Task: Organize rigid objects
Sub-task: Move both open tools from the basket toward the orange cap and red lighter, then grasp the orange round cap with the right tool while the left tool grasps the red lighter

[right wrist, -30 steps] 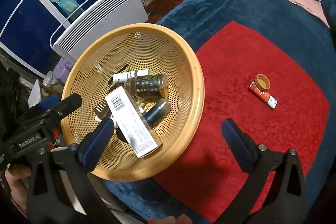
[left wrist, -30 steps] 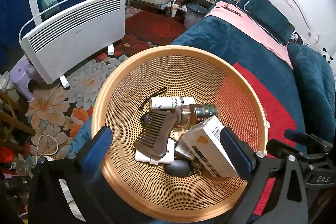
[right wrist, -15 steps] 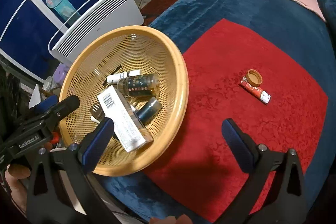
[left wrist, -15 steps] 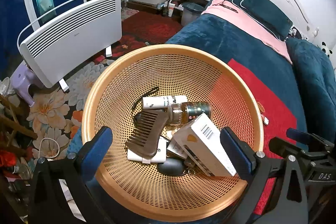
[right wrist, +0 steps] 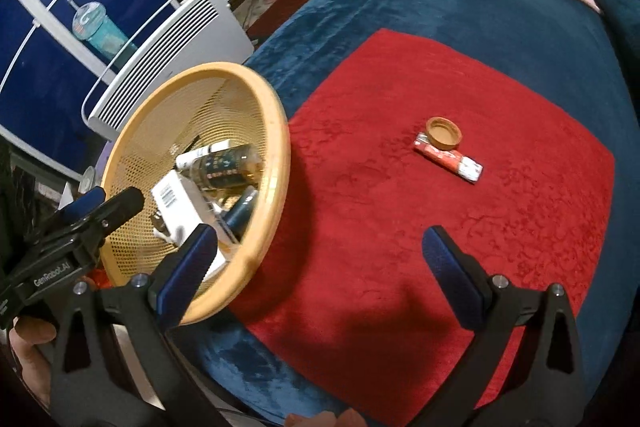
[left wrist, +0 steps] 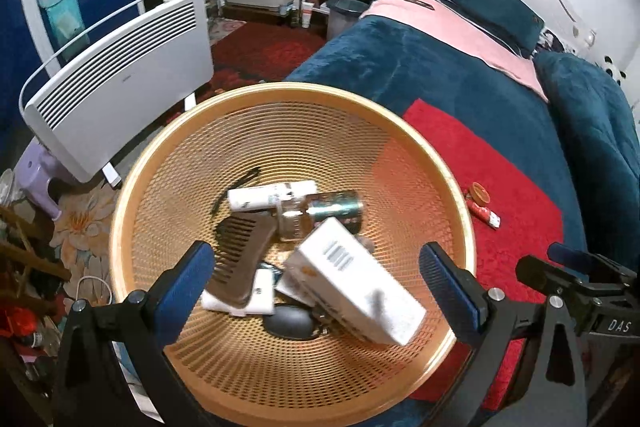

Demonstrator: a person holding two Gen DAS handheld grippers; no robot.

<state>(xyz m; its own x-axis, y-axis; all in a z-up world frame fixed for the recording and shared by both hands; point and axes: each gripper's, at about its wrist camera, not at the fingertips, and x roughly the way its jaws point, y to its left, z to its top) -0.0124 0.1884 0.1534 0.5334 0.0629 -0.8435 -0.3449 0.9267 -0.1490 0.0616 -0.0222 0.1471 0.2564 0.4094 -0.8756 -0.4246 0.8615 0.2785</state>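
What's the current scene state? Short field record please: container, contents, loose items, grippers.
container: perforated basket, at the red mat's edge
contents: white box, wooden comb, glass bottle, white tube
loose items: orange cap touching red tube, on the mat
left gripper: open
right gripper: open

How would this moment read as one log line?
left gripper: open over basket | right gripper: open, empty | cap, tube: on red mat
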